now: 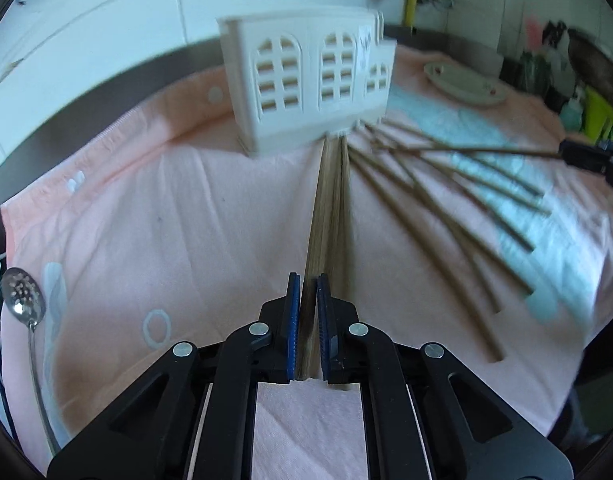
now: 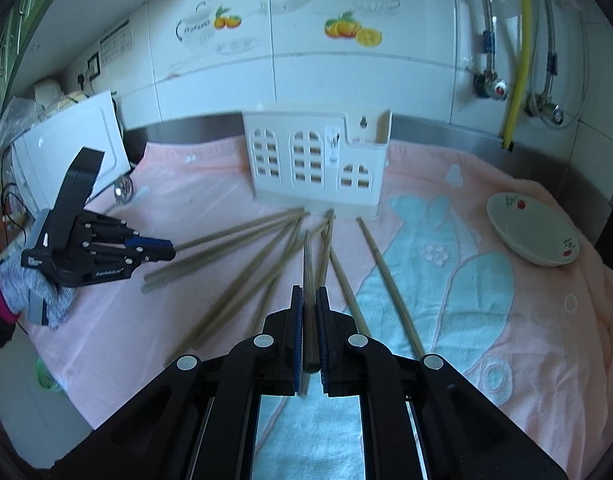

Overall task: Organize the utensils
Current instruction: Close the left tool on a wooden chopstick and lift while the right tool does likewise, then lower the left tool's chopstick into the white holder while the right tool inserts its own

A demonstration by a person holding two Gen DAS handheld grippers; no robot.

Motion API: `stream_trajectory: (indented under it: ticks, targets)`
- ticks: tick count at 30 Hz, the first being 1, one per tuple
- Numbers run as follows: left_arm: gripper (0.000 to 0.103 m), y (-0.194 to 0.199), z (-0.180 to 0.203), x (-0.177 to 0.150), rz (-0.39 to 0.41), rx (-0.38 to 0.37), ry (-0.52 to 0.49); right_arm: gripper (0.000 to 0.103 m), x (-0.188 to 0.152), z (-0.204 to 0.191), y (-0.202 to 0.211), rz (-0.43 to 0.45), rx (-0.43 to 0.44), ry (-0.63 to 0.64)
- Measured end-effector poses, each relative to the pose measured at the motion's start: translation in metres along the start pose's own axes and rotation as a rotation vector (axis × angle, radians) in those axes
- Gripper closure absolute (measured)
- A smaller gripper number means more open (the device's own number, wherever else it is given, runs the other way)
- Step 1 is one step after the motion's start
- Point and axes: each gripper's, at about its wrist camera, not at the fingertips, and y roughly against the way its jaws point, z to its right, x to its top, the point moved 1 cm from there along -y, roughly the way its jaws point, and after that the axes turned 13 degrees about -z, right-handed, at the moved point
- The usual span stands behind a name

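Observation:
A white utensil holder (image 1: 310, 84) with arched window holes stands on the pink towel near the wall; it also shows in the right wrist view (image 2: 314, 160). Several wooden chopsticks (image 2: 242, 280) lie fanned out in front of it. My left gripper (image 1: 306, 280) is shut on a chopstick (image 1: 326, 208) that points at the holder's base. It shows from the side in the right wrist view (image 2: 162, 249). My right gripper (image 2: 309, 292) is shut on a darker chopstick (image 2: 308, 280). The right gripper's tip shows in the left wrist view (image 1: 562, 151), holding its chopstick (image 1: 466, 148).
A white bowl (image 2: 534, 228) with red flowers sits at the right on the towel (image 2: 506, 320). A metal slotted spoon (image 1: 24, 300) lies at the towel's left edge. A white appliance (image 2: 70, 148) stands at the far left. Pipes and valves (image 2: 518, 60) hang on the tiled wall.

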Motion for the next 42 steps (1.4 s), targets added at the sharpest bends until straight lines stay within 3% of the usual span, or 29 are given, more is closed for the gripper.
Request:
stream_trajectory:
  ticks: [11, 24, 29, 42]
  targets:
    - [0.098, 0.072, 0.015, 0.018, 0.188, -0.048, 0.036, 0.096, 0.03, 0.001, 0.027, 0.066, -0.014, -0.04]
    - [0.098, 0.112, 0.031, 0.065, 0.224, -0.016, -0.002, 0.096, 0.112, 0.015, 0.058, 0.052, -0.036, -0.012]
    - [0.098, 0.127, 0.033, 0.086, 0.237, -0.008, -0.019, 0.096, 0.15, 0.024, 0.071, 0.092, -0.054, -0.017]
    - [0.098, 0.206, 0.038, 0.14, 0.389, 0.044, -0.072, 0.096, 0.233, 0.043, 0.067, 0.204, -0.125, -0.079]
